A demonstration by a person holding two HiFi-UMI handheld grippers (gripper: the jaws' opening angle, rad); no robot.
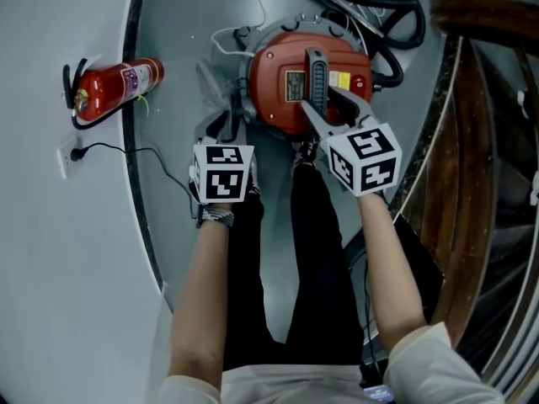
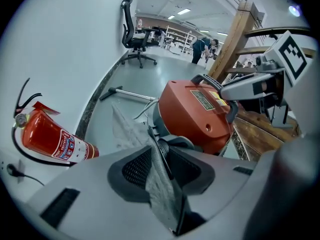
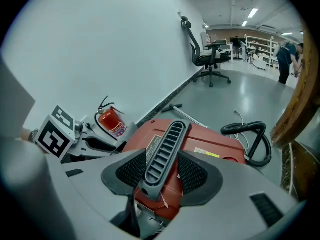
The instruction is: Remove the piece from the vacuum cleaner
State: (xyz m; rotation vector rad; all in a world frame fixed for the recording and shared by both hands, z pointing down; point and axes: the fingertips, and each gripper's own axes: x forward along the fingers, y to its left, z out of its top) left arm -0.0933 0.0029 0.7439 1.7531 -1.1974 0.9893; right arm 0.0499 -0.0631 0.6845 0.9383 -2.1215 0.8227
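Right gripper (image 3: 161,170) clamps the ribbed grey plastic handle (image 3: 167,134), steadying the red vacuum cleaner (image 3: 215,146); left gripper (image 2: 161,168) pinches the grey fabric sheet (image 2: 125,131) between its pads, likely to pull it free

fire extinguisher (image 1: 118,87) left of vacuum cleaner (image 1: 274,74), hose (image 3: 242,126) behind

Nothing can be read. The red domed vacuum cleaner (image 1: 282,99) has a small rectangular plate (image 1: 295,85) and a yellow sticker (image 1: 339,80) on top. The red cylindrical fire extinguisher (image 1: 105,91) to its left has a white label (image 1: 135,77). All print is too small.
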